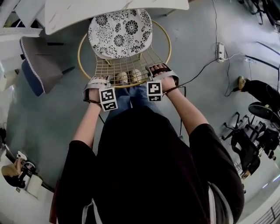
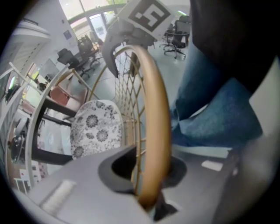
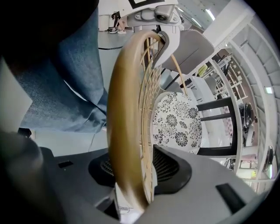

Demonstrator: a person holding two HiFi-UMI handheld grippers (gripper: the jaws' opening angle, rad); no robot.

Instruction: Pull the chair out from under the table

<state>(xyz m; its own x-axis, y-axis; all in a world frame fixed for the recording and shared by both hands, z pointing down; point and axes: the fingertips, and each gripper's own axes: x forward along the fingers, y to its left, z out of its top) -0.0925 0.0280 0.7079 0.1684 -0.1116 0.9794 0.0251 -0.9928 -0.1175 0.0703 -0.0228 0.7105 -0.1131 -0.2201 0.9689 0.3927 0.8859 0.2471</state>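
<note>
Head view: wire-back chair [image 1: 120, 33] stands facing the bench [image 1: 78, 13], with the front of its floral seat cushion [image 1: 124, 26] at or just under the bench edge and most of the seat showing. Left claw [image 1: 97, 81] and right claw [image 1: 162, 70] both point down onto the gold backrest rim [image 1: 127, 85], one on each side. Left gripper view: the claw [image 2: 148, 183] is narrowed and clamped on the rim [image 2: 155, 109]. Right gripper view: the rim [image 3: 122, 109] fills the claw [image 3: 131, 175], and the grip looks closed. Judged: grasp made, pull hardly begun, and the whole draw-back is left. Room: the person's feet show through the wire back, just behind the chair, so they must step back. A blue-trimmed chair [image 1: 37, 65] stands near on the left. A power strip [image 1: 220, 51] and its cable [image 1: 199, 70] lie on the floor to the right, and office chairs [image 1: 253, 135] stand well apart. The floor directly behind is hidden by the body.
</note>
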